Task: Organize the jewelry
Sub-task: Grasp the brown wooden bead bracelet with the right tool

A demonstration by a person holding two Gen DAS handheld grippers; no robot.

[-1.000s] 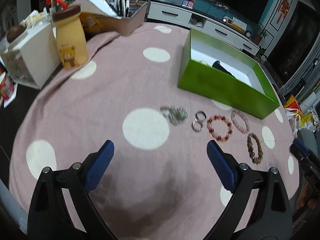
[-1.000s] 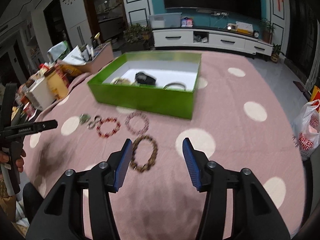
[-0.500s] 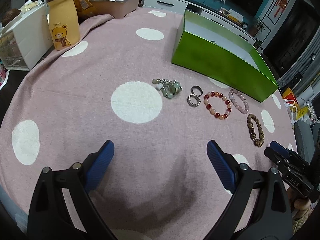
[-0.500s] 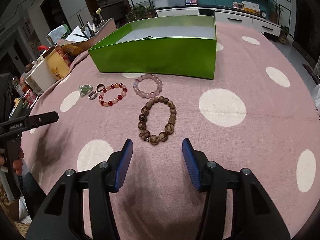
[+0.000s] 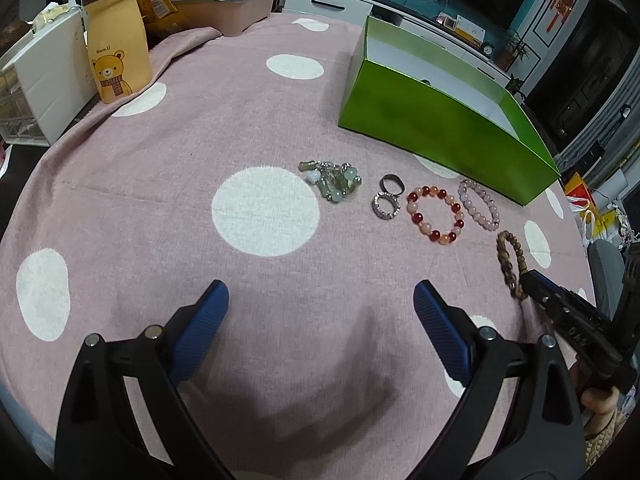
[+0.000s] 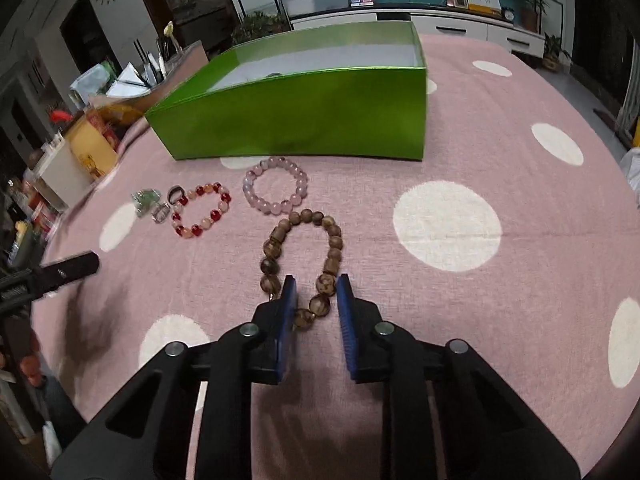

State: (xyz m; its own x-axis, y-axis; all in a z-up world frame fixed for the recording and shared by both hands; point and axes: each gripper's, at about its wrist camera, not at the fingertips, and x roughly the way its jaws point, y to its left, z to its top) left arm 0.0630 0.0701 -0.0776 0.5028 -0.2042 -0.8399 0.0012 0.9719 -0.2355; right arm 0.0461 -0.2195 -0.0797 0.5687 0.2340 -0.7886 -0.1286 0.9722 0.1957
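Note:
A brown wooden bead bracelet (image 6: 304,256) lies on the pink dotted cloth. My right gripper (image 6: 316,286) is low over its near end, jaws narrowed around several beads with small gaps still showing. Beyond lie a pink bead bracelet (image 6: 276,190), a red-and-peach bracelet (image 6: 202,210), two rings (image 5: 387,197) and a green charm cluster (image 5: 334,180). The green box (image 6: 304,120) stands behind them. My left gripper (image 5: 320,304) is open and empty above the cloth, well short of the jewelry. The brown bracelet (image 5: 509,264) also shows in the left wrist view, beside my right gripper's finger (image 5: 560,312).
A yellow bear-print bag (image 5: 116,60), a white drawer unit (image 5: 44,80) and a tray of papers and pens (image 5: 224,4) stand at the table's far left. A TV cabinet (image 6: 440,24) is behind the table.
My right gripper has moved forward and down onto the brown bracelet and its jaws have narrowed around the near beads. My left gripper has lowered toward the cloth, still open.

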